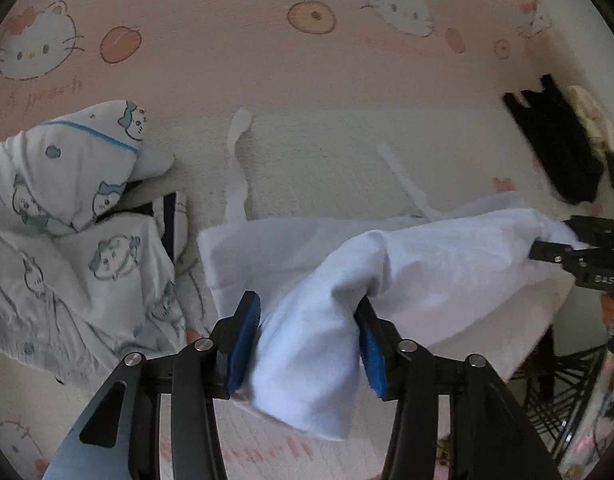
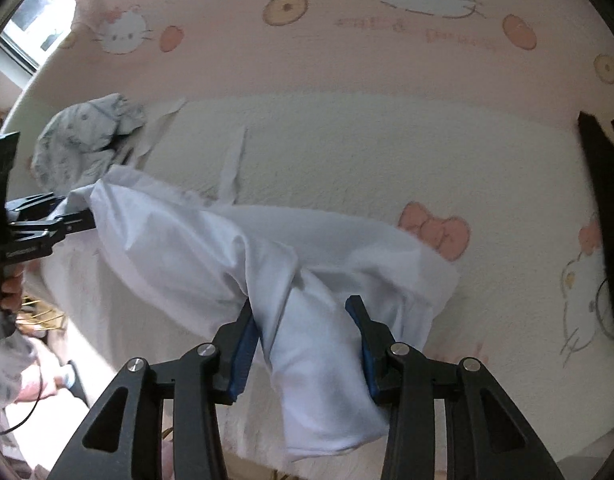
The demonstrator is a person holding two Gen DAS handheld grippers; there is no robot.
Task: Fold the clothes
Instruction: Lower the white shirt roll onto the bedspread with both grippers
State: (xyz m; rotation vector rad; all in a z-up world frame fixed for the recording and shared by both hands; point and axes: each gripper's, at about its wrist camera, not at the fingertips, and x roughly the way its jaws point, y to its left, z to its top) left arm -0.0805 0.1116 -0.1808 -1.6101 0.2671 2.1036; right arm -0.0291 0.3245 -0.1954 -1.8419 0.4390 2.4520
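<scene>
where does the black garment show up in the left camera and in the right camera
Left wrist view: the black garment lies at the upper right, beyond the white garment.
Right wrist view: the black garment runs along the right edge, partly cut off.
Shared landmark: the white cat-print clothes pile, at left in the left view, upper left in the right view.

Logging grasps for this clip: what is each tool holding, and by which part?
Both hold the same white garment: the left tool pinches a bunched end, the right tool the opposite bunched end, cloth slung between them above the bed.
</scene>
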